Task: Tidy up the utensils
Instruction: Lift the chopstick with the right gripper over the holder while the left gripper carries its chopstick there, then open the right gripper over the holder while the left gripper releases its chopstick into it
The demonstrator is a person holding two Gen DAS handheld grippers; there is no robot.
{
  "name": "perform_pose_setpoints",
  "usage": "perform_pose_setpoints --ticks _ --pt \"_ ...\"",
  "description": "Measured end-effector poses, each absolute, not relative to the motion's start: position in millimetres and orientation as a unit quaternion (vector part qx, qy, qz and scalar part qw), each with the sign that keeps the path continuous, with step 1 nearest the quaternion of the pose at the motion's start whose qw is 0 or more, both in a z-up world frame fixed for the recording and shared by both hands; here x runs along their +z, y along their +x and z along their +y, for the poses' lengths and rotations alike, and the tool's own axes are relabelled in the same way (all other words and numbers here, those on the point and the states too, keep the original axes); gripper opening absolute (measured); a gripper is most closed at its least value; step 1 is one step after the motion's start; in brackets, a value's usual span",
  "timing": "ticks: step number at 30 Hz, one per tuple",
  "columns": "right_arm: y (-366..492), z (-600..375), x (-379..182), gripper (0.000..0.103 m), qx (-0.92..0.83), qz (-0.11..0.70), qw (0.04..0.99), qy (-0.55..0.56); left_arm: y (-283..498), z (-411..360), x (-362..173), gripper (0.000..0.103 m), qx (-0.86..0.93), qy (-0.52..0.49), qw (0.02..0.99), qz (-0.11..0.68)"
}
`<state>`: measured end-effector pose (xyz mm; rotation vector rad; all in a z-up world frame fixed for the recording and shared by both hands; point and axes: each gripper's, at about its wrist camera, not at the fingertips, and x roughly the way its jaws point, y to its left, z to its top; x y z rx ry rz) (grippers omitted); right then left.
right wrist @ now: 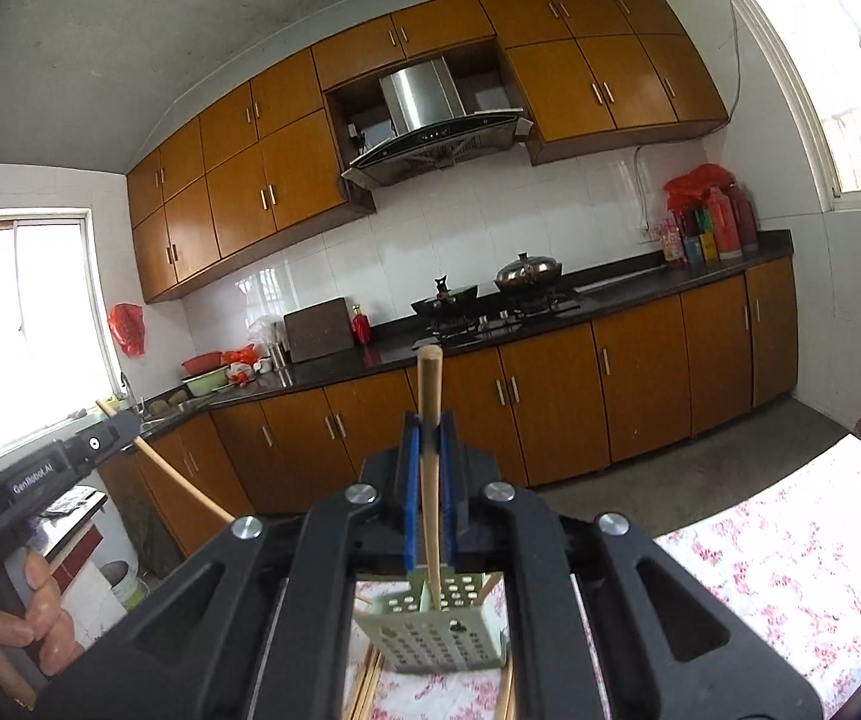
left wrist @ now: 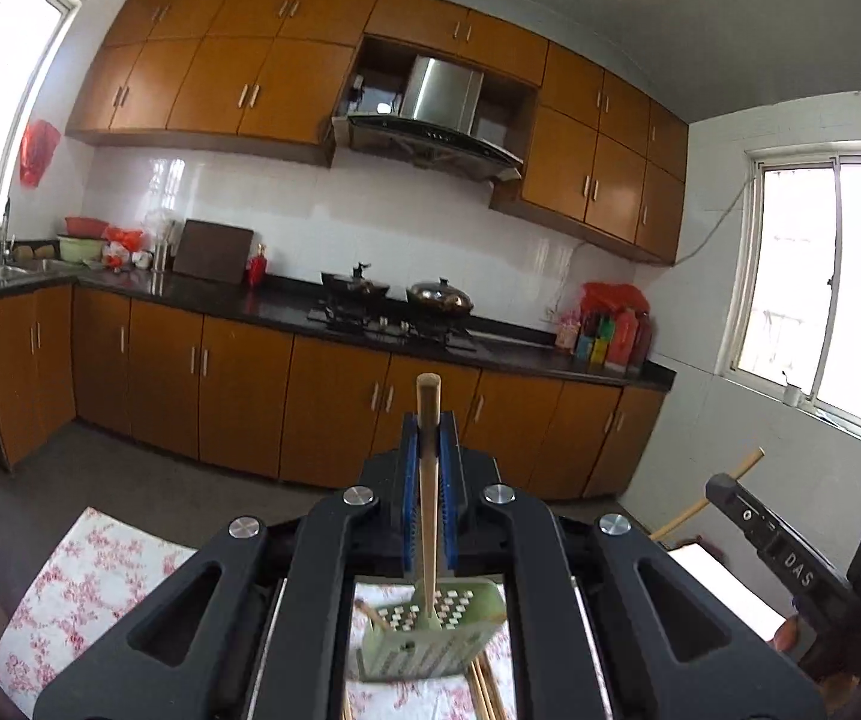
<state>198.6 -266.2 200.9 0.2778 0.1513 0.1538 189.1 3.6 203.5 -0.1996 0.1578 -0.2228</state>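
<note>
My left gripper [left wrist: 428, 429] is shut on a wooden chopstick [left wrist: 428, 498] that stands upright, its lower end over the green perforated utensil holder [left wrist: 430, 630] below. My right gripper [right wrist: 428, 429] is shut on another wooden chopstick [right wrist: 430, 480], upright, its tip reaching into the same green holder [right wrist: 436, 630]. Loose chopsticks [left wrist: 481, 690] lie on the cloth by the holder; they also show in the right wrist view [right wrist: 364, 684]. The right gripper appears at the right edge of the left view [left wrist: 730, 489], the left gripper at the left of the right view [right wrist: 112, 426].
The holder stands on a table with a pink floral cloth [left wrist: 82, 594] [right wrist: 790, 570]. Beyond are orange kitchen cabinets [left wrist: 238, 402], a dark counter with a stove and pots [left wrist: 394, 300], and windows at both sides. A hand [right wrist: 28, 618] holds the left gripper's handle.
</note>
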Motion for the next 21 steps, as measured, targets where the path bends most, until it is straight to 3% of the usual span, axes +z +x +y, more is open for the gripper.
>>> perform_pose_setpoints --ticks 12,21 --pt "255.6 -249.6 161.5 0.008 0.065 0.120 0.982 0.127 230.4 -6.0 149.7 0.007 -0.095 -0.100 0.983 0.120" --pt "255.7 -251.7 152.1 0.013 0.054 0.132 0.982 0.123 231.5 0.8 145.1 0.008 -0.098 -0.106 0.978 0.150"
